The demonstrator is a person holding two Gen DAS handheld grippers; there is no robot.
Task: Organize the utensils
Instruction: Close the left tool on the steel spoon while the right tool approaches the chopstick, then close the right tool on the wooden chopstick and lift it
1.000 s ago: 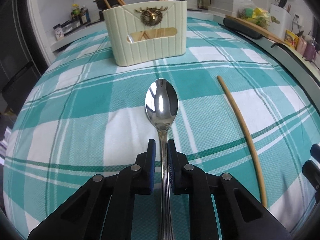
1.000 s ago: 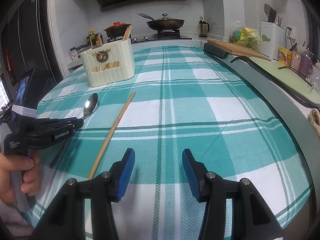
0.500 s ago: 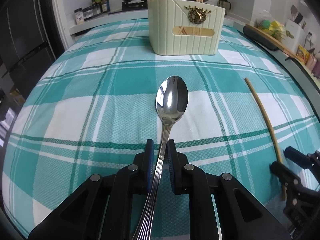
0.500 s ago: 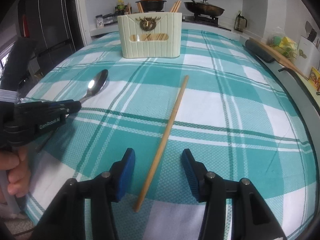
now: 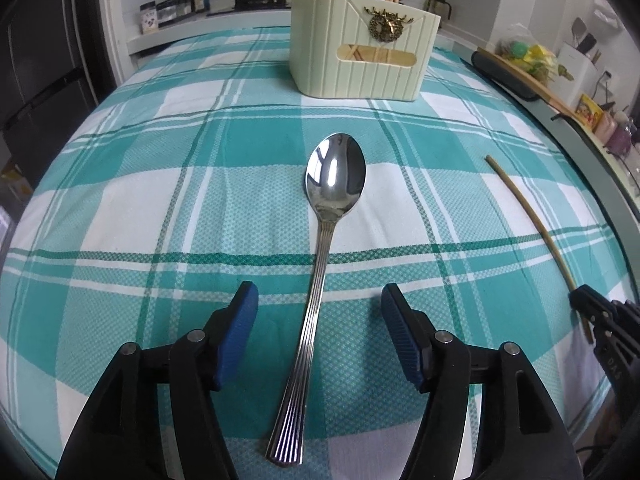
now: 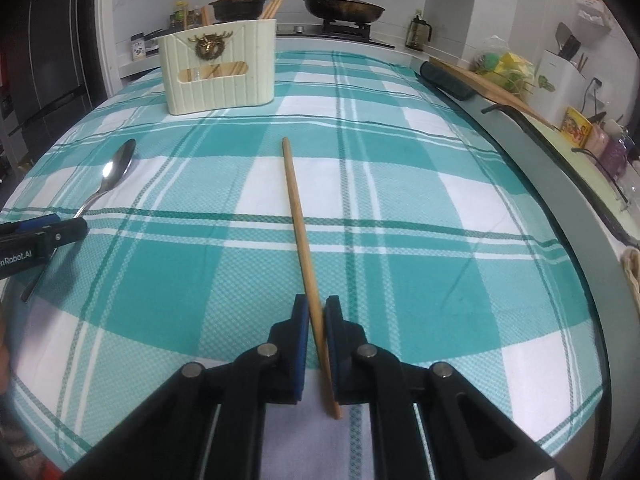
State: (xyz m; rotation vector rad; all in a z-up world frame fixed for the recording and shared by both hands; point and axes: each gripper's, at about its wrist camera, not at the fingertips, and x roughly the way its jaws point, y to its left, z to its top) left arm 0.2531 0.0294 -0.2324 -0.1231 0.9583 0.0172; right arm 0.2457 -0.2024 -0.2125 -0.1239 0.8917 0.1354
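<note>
The right gripper (image 6: 316,320) has its fingers (image 6: 301,332) closed on the near part of a single wooden chopstick (image 6: 298,216), whose short tail sticks out behind them. The stick's long axis runs straight ahead from the fingers, its far tip aimed toward the cream utensil holder (image 6: 220,76) standing at the far side of the checked surface (image 6: 420,200); whether the stick has left the cloth cannot be told.

The left gripper (image 5: 318,332) has its fingers (image 5: 240,328) spread wide, with nothing held. The steel spoon (image 5: 326,216) lies flat on the cloth between them, handle toward the camera, bowl pointing toward the holder (image 5: 362,46), slightly right of dead ahead. The fingers straddle the handle without touching it.

The holder already contains chopsticks poking above its rim. Judged from this, the right hand is the one ready to carry: a lift, a tilt to upright, then a drop into the holder.
</note>
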